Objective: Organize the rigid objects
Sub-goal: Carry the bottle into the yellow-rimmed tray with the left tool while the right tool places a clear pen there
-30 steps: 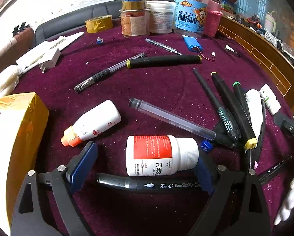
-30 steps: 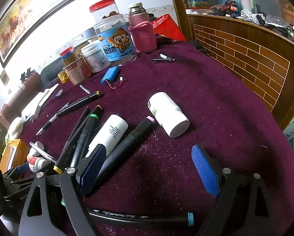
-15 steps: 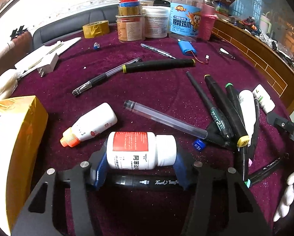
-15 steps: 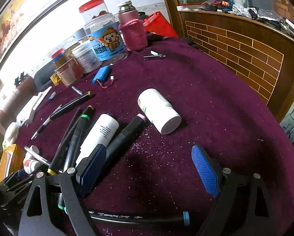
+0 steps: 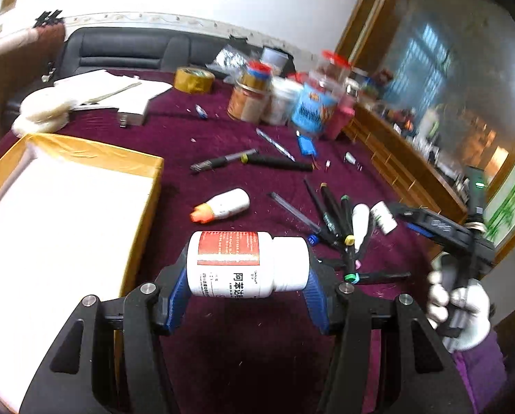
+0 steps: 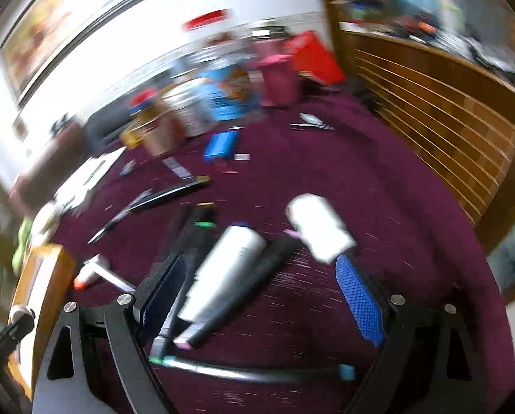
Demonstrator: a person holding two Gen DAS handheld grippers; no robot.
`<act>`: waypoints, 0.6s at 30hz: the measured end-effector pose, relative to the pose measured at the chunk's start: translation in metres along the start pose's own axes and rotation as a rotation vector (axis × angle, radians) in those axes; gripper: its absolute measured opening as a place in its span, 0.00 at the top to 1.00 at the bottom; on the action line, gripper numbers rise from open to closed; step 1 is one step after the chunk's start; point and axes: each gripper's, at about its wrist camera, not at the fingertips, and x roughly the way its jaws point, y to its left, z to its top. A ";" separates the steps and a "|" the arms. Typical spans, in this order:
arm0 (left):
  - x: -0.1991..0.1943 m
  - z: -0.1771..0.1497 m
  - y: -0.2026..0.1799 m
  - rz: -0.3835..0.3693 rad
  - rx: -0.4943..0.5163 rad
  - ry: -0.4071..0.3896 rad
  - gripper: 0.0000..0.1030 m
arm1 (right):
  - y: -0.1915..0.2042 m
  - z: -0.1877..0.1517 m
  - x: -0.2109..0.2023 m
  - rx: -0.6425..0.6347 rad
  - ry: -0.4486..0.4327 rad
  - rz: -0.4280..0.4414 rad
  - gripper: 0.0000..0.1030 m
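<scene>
Left wrist view, grip: the left gripper (image 5: pixel 247 277) has its blue pads clamped on the ends of a white pill bottle with a red label (image 5: pixel 247 264), held crosswise and clear of the purple tablecloth (image 5: pixel 257 352).
Left wrist view, destination: a box with a yellow rim and white inside (image 5: pixel 60 227) sits just left of the bottle; nothing shows in the visible part of it.
Left wrist view, left to sort: an orange-capped bottle (image 5: pixel 221 205), a clear tube (image 5: pixel 293 215), a bundle of markers (image 5: pixel 336 220) and two pens farther back lie loose on the cloth.
Right wrist view, grip: the right gripper (image 6: pixel 257 288) has its fingers wide apart and holds nothing; the picture is blurred.
Right wrist view, below it: a white cylinder (image 6: pixel 224 270) and a dark marker (image 6: pixel 243 286) lie between the fingers on the cloth, a white capped bottle (image 6: pixel 321 227) beside them.
Progress: early by my judgement, with one item lifted and nearly all the rest unsorted.
</scene>
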 end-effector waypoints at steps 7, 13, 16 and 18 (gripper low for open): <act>-0.029 -0.010 0.038 -0.017 -0.070 -0.030 0.46 | 0.111 -0.005 0.052 -0.354 0.147 0.111 0.24; -0.038 -0.008 0.074 0.037 -0.096 -0.029 0.46 | 0.151 -0.032 0.090 -0.511 0.236 0.090 0.83; -0.044 -0.003 0.085 0.046 -0.093 -0.037 0.46 | 0.141 -0.029 0.085 -0.445 0.242 0.116 0.93; -0.049 0.004 0.094 0.058 -0.085 -0.047 0.46 | 0.134 -0.020 0.066 -0.387 0.215 0.165 0.93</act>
